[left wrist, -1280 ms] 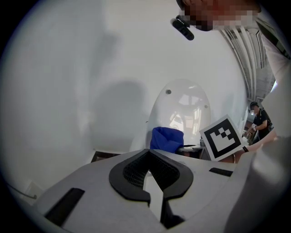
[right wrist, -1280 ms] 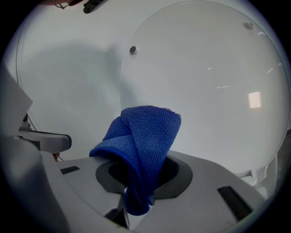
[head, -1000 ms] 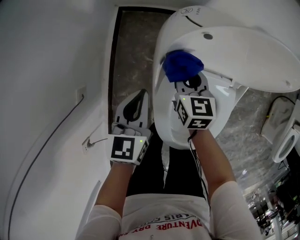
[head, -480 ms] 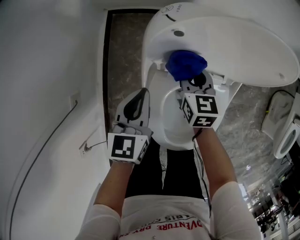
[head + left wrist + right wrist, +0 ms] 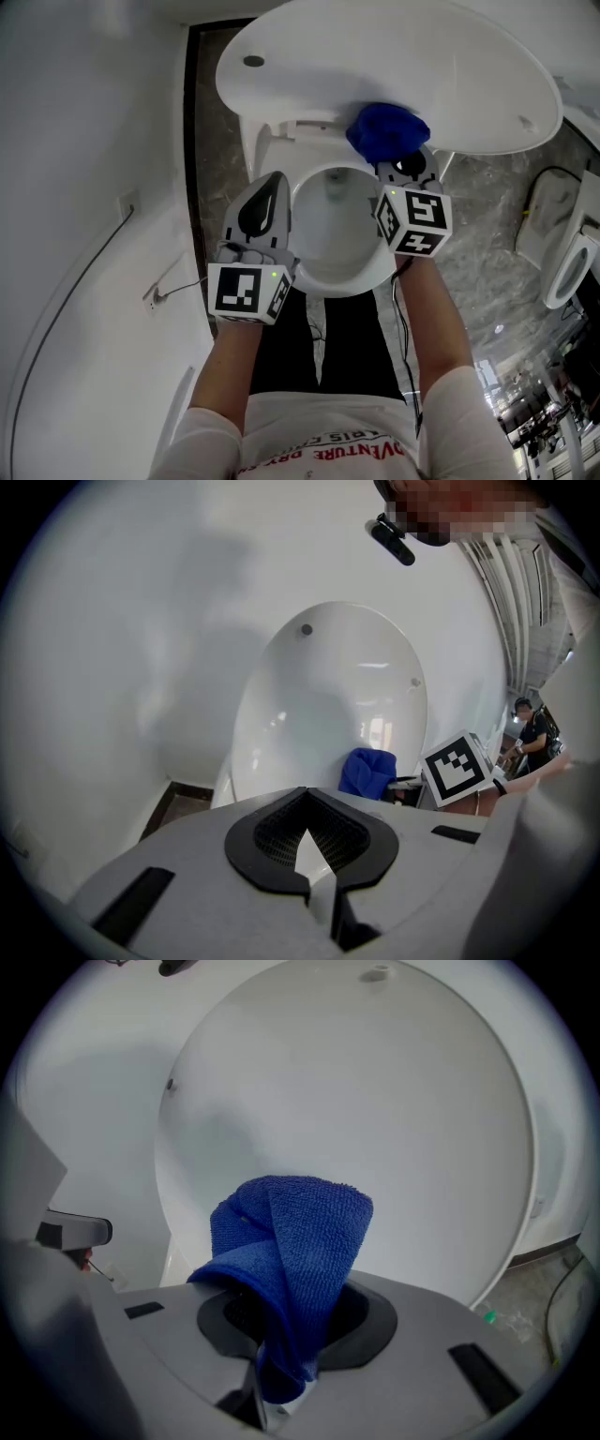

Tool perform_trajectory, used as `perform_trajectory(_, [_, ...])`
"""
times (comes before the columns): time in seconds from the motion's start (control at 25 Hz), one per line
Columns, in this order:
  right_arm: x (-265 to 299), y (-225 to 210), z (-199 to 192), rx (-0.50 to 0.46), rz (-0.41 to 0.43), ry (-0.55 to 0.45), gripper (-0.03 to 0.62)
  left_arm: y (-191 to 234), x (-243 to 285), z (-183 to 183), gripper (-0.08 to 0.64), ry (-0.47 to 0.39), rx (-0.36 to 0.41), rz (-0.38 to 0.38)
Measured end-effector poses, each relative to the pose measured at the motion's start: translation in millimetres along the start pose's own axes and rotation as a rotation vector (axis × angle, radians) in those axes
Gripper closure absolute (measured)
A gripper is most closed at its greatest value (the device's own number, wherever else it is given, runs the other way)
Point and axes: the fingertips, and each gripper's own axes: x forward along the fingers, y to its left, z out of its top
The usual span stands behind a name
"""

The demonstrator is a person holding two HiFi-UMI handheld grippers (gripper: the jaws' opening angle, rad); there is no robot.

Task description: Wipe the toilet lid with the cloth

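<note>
Blue terry cloth (image 5: 286,1241) sits bunched in the right gripper (image 5: 403,169) — jaws clamped on its lower fold, the rest poking out past the tips, right up by the raised white oval toilet lid (image 5: 394,66). Looks like the wiping step; next it probably wants a firm sweep across the lid. The left gripper (image 5: 265,202) hangs beside the white ceramic bowl (image 5: 361,277) — jaws together, nothing in them.

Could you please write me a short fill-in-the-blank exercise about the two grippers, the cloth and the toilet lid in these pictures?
1. The right gripper is shut on a ____ cloth.
2. The left gripper has its jaws together and holds ____.
3. The toilet lid is ____, not down, so the bowl shows.

Missing words: blue; nothing; up.
</note>
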Motion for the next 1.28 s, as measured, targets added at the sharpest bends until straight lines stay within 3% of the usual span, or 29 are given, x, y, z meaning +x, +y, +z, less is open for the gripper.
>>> perform_trajectory(0.12, [-16, -33, -5, -0.006, -0.035, 0.014, 0.505, -33, 9, -1, 0.554, 0.002, -0.015, -0.03])
perform_trajectory(0.4, [-58, -101, -11, 0.011, -0.122, 0.014, 0.505, -109, 29, 7, 0.554, 0.004, 0.034, -0.124])
perform_trajectory(0.64, [-99, -126, -19, 0.044, -0.154, 0.043, 0.505, -145, 26, 24, 0.554, -0.003, 0.05, -0.134])
perform_trajectory(0.84, [-155, -117, -4, 0.089, -0.112, 0.059, 0.505, -168, -2, 49, 0.554, 0.01, 0.05, -0.111])
perform_trajectory(1.0, [-187, -96, 52, 0.09, -0.055, -0.011, 0.505, -173, -23, 98, 0.554, -0.034, 0.076, -0.088])
perform_trajectory(1.28, [-249, -59, 206, 0.019, 0.012, -0.204, 0.505, -172, -72, 229, 0.554, -0.168, 0.138, -0.047])
